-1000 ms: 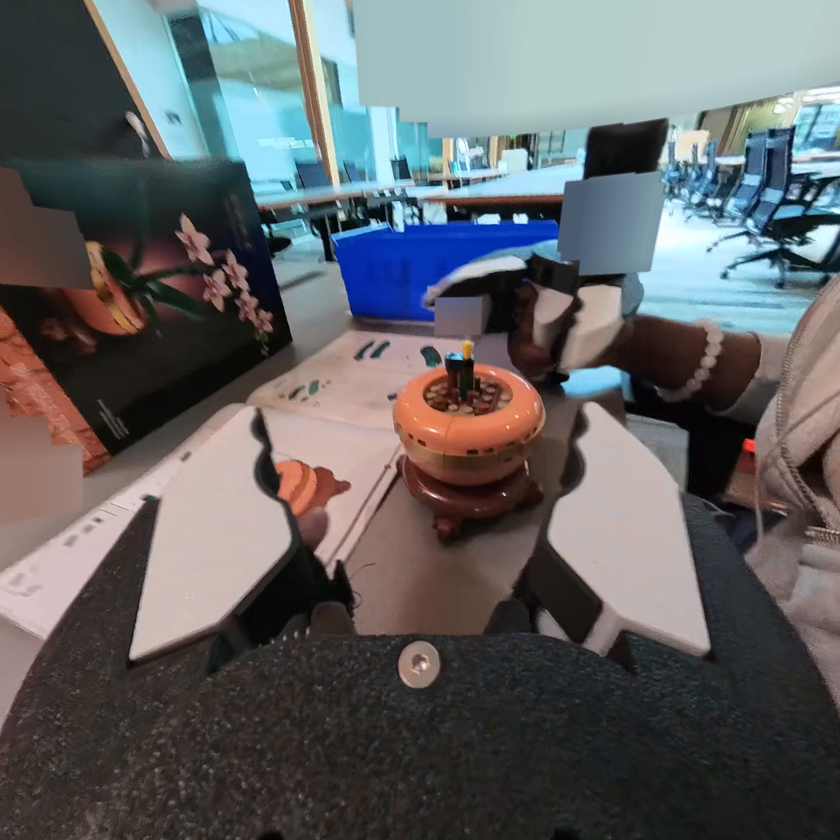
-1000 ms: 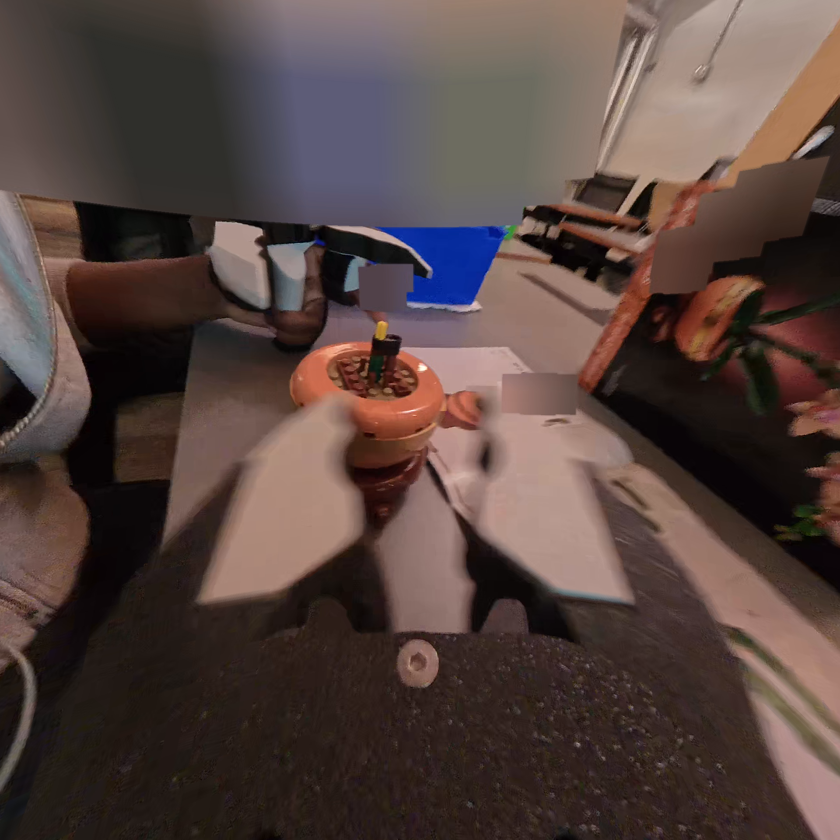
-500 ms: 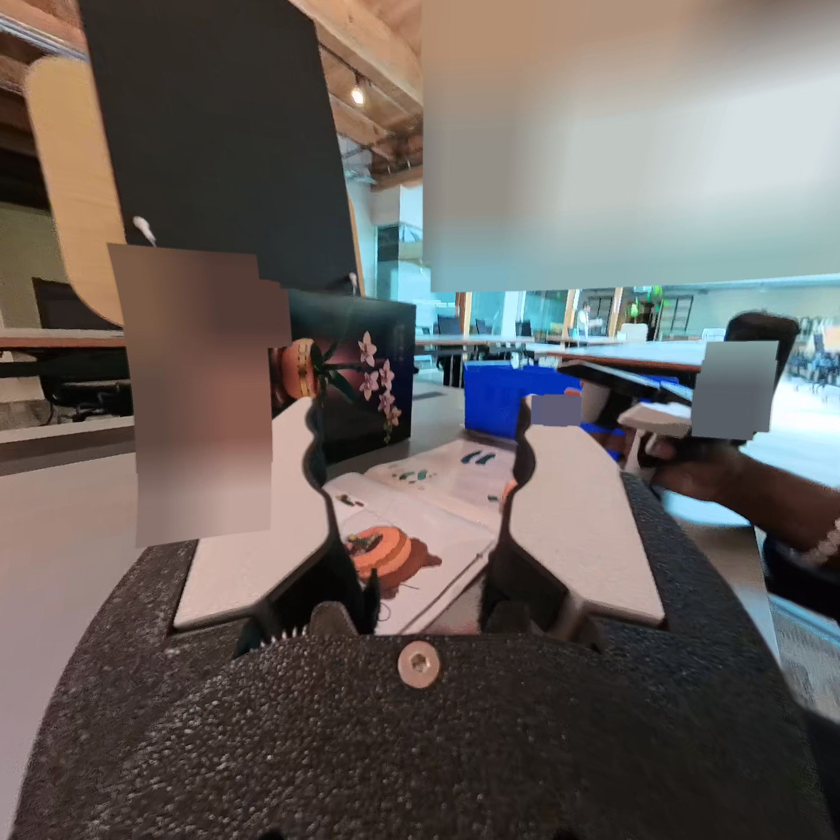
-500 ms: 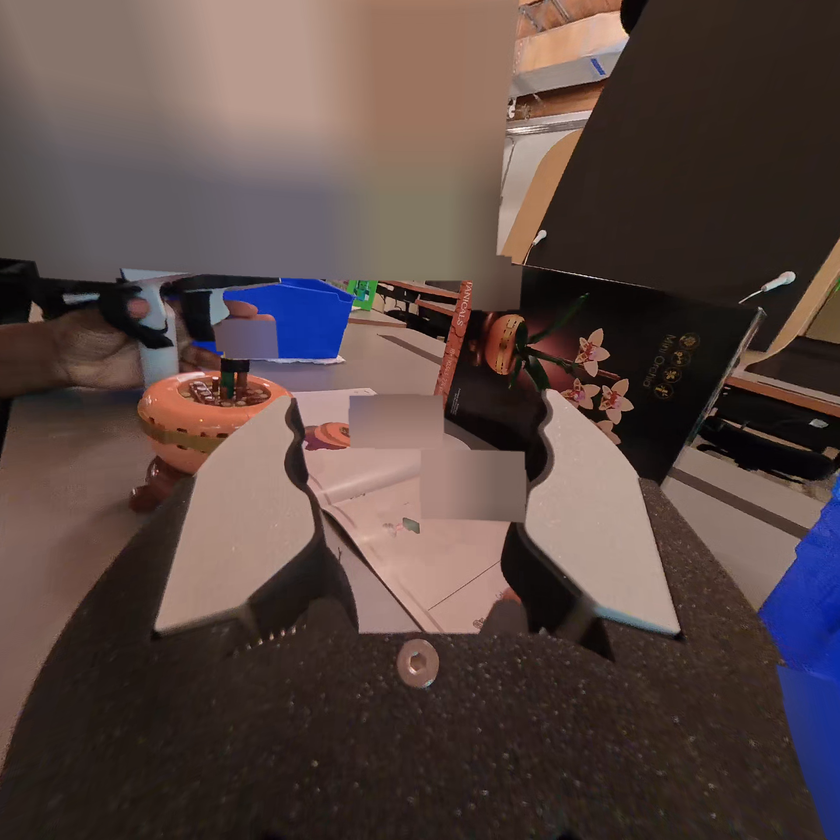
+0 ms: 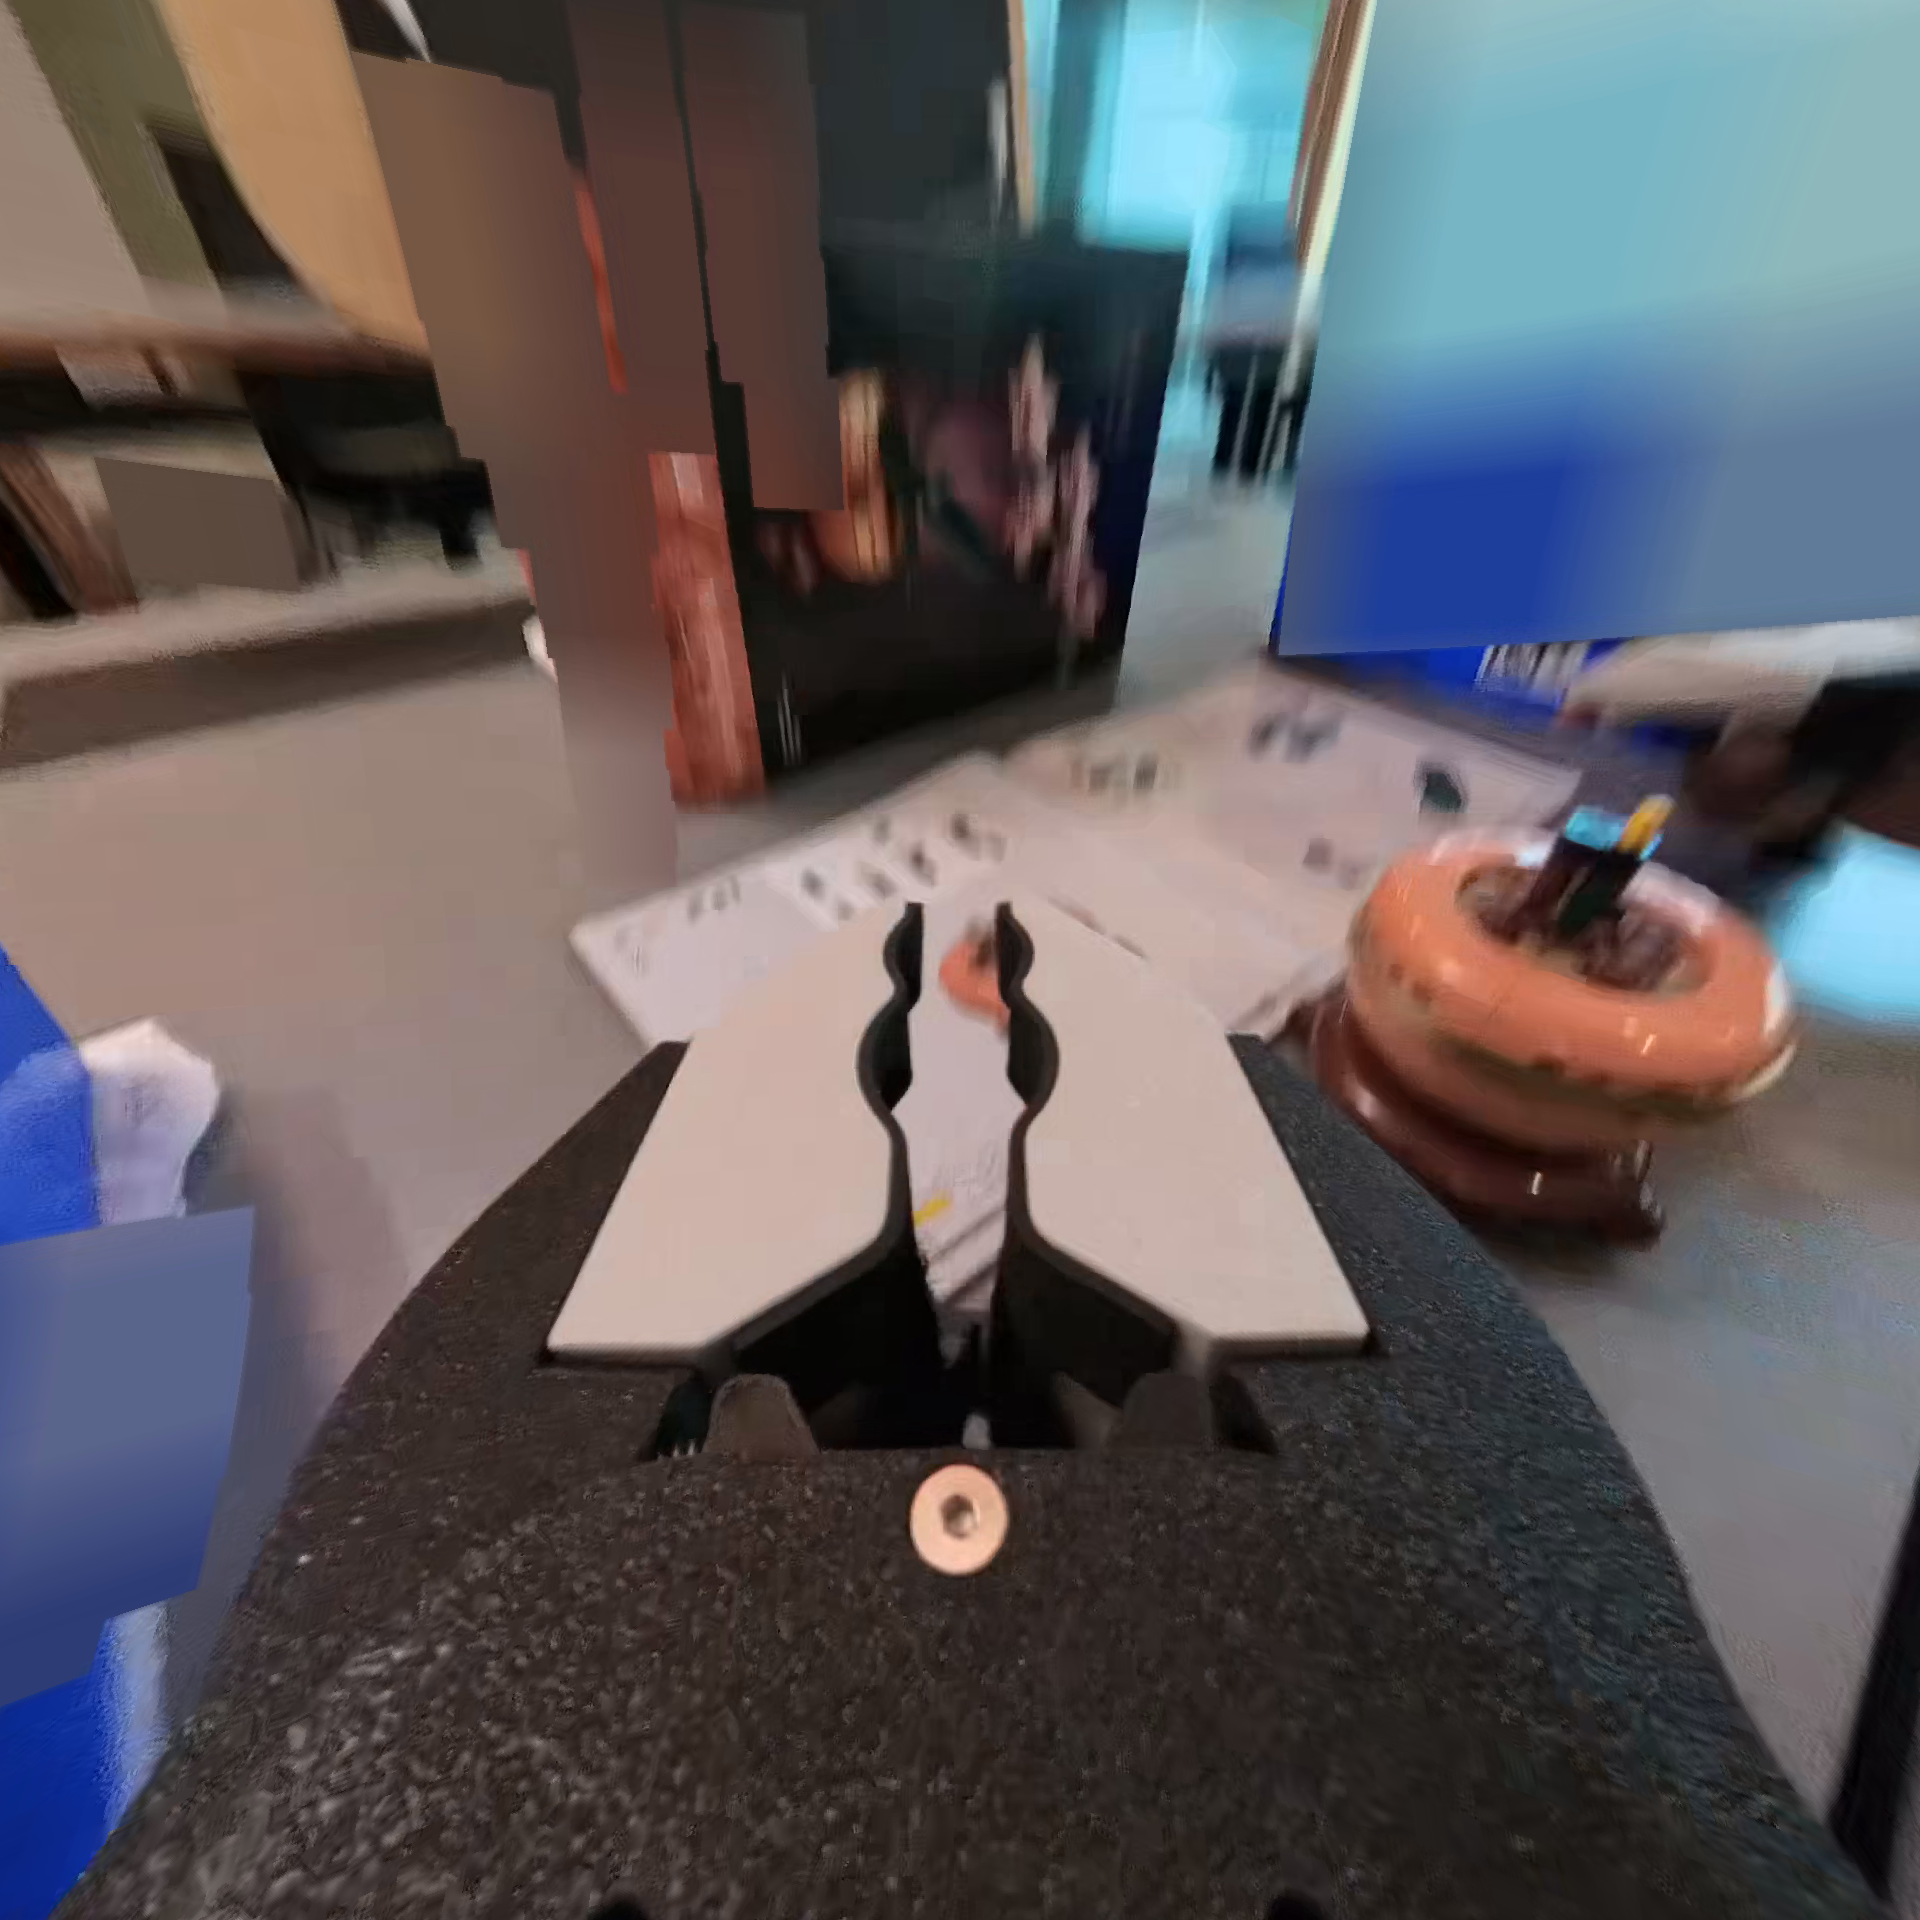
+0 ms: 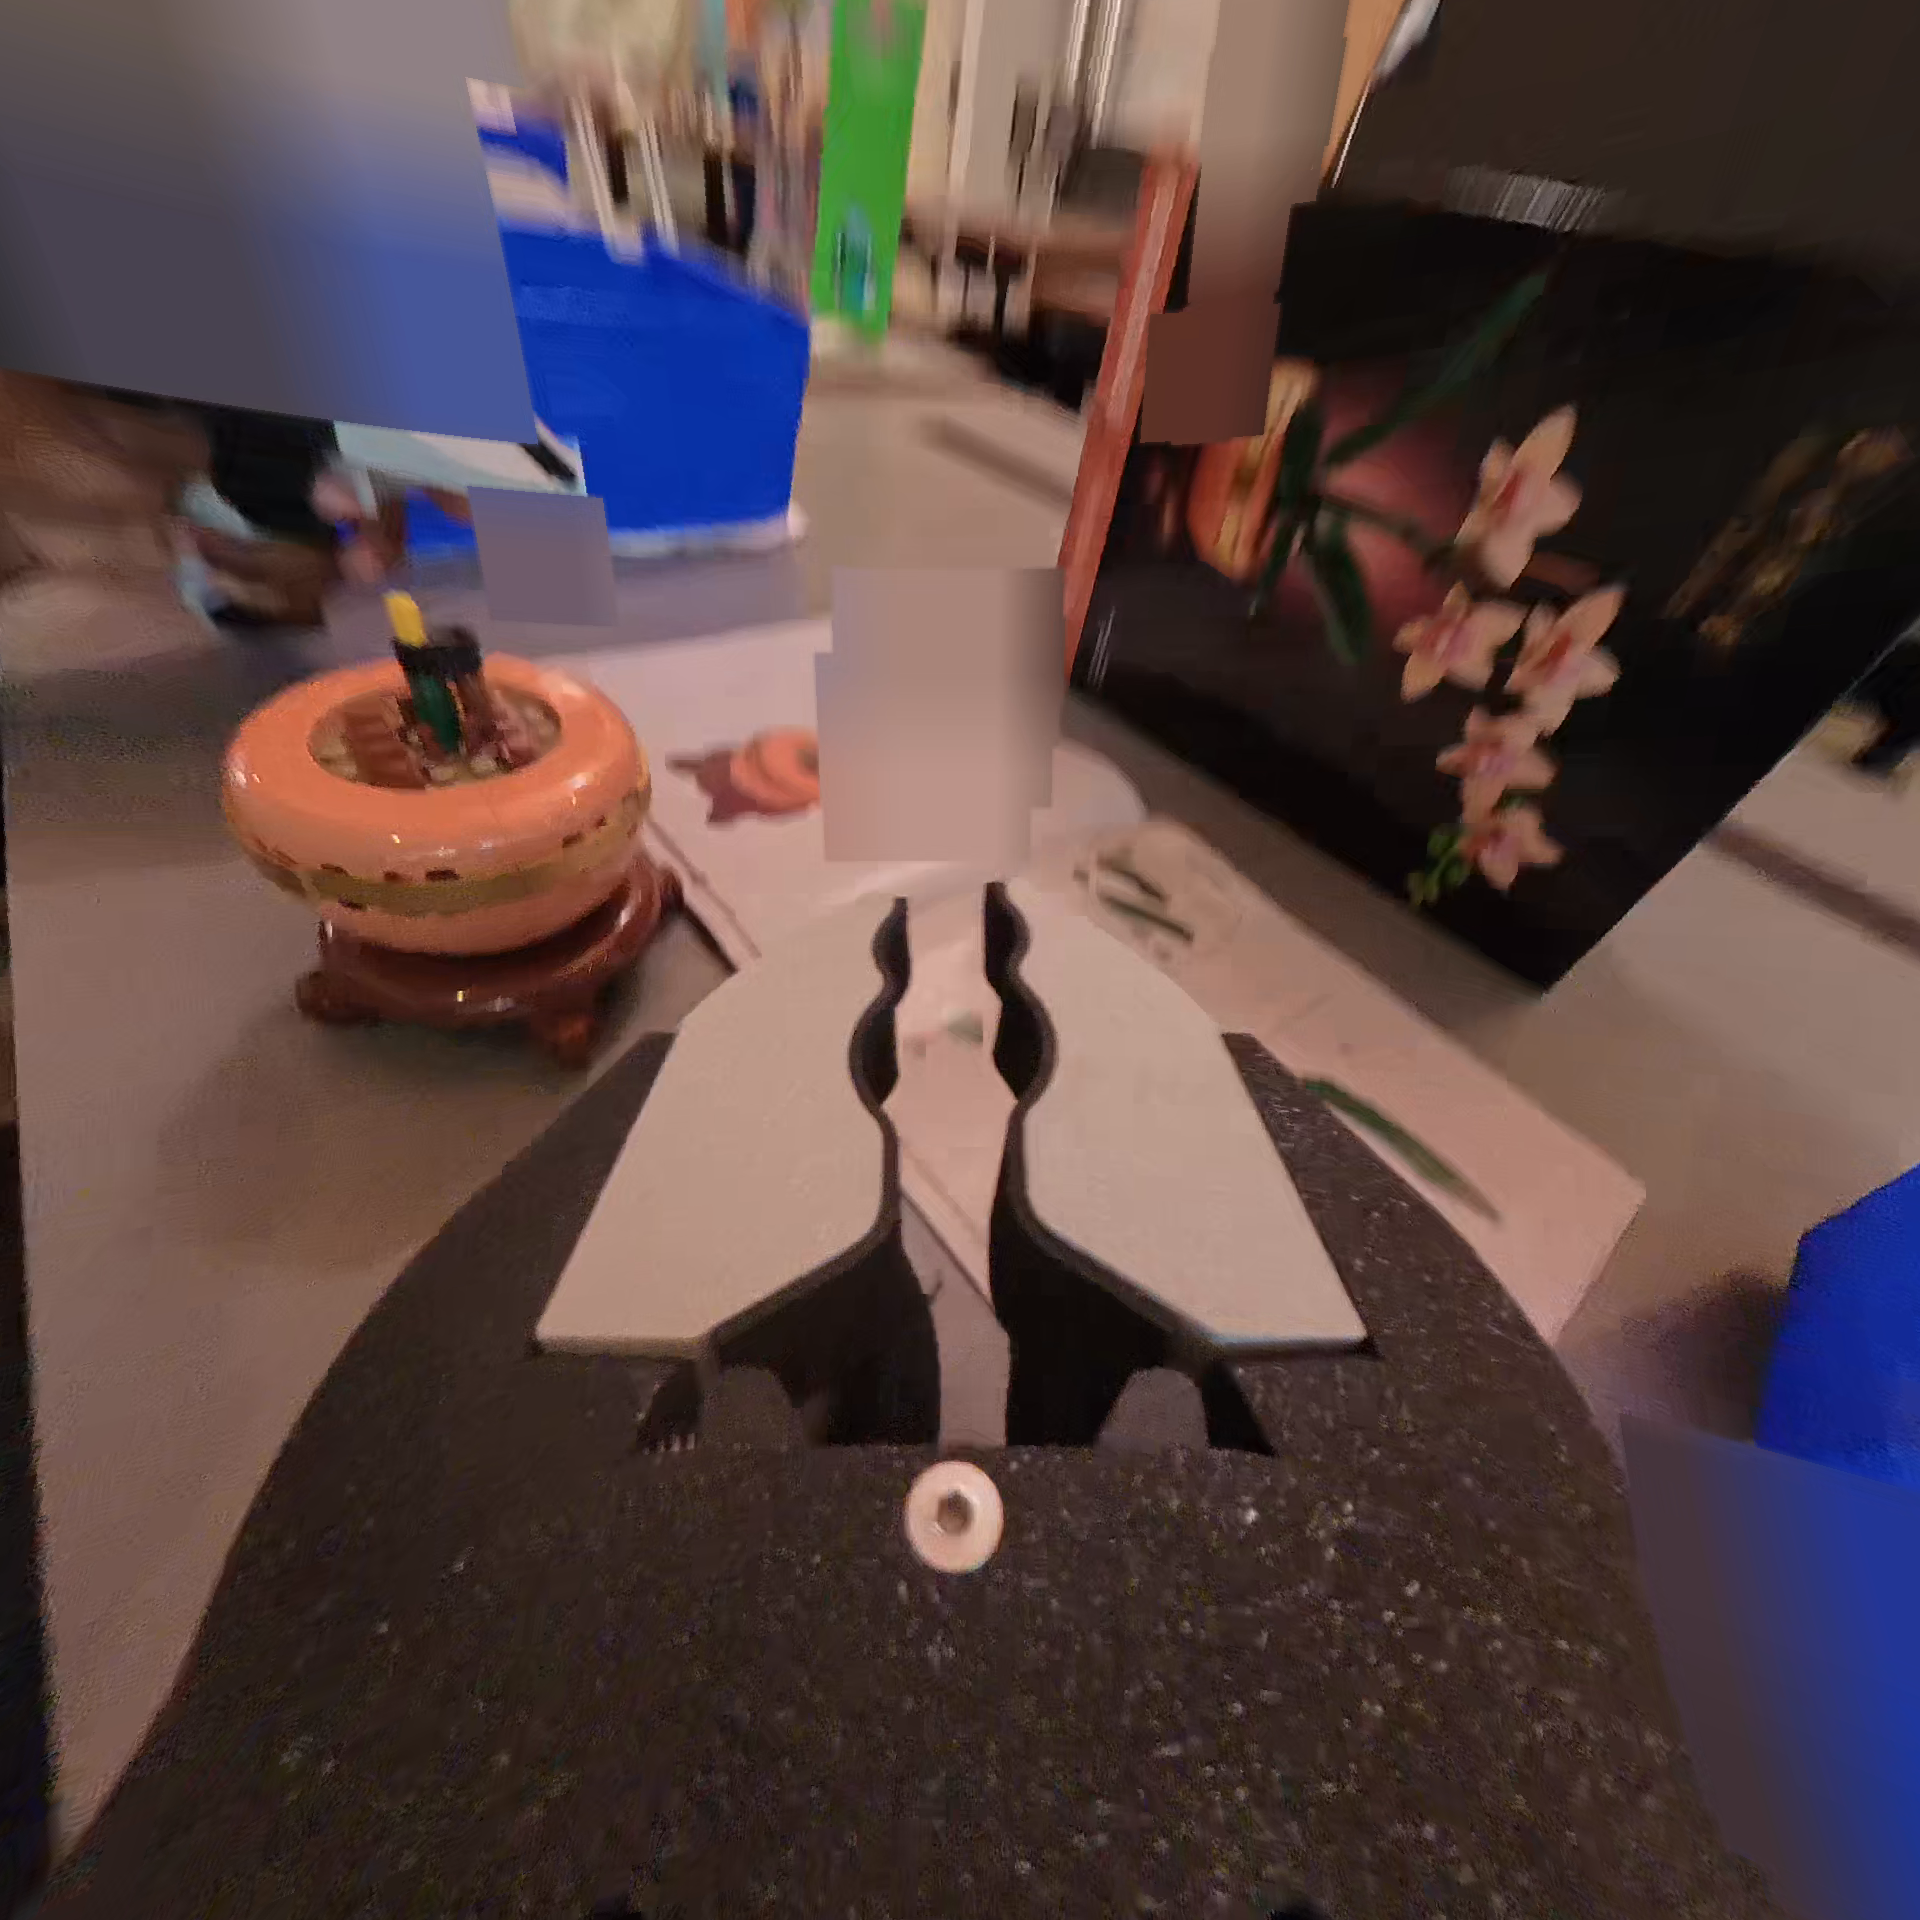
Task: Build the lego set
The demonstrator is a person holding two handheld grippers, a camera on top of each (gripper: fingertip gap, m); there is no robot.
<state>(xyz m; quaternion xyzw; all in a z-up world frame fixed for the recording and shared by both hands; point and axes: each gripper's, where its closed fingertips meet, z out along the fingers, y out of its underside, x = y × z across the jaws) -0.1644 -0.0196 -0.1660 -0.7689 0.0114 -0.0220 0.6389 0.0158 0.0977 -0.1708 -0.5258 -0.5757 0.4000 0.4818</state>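
since the orange lego pot (image 6: 431, 810) stands alone on the grey table (image 6: 156, 1143) beside the instruction booklet (image 5: 1091, 862), well clear of both tools, the next piece should be fetched gently, without knocking its short stem (image 6: 436, 686). left gripper (image 5: 958, 914) and right gripper (image 6: 943, 914) each show a narrow gap, grasping nothing.

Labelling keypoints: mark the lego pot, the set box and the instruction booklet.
lego pot (image 6: 436, 800), right wrist view, orange rim.
set box (image 6: 1507, 582), right wrist view, flower-printed front face.
instruction booklet (image 5: 1143, 831), left wrist view, open page.
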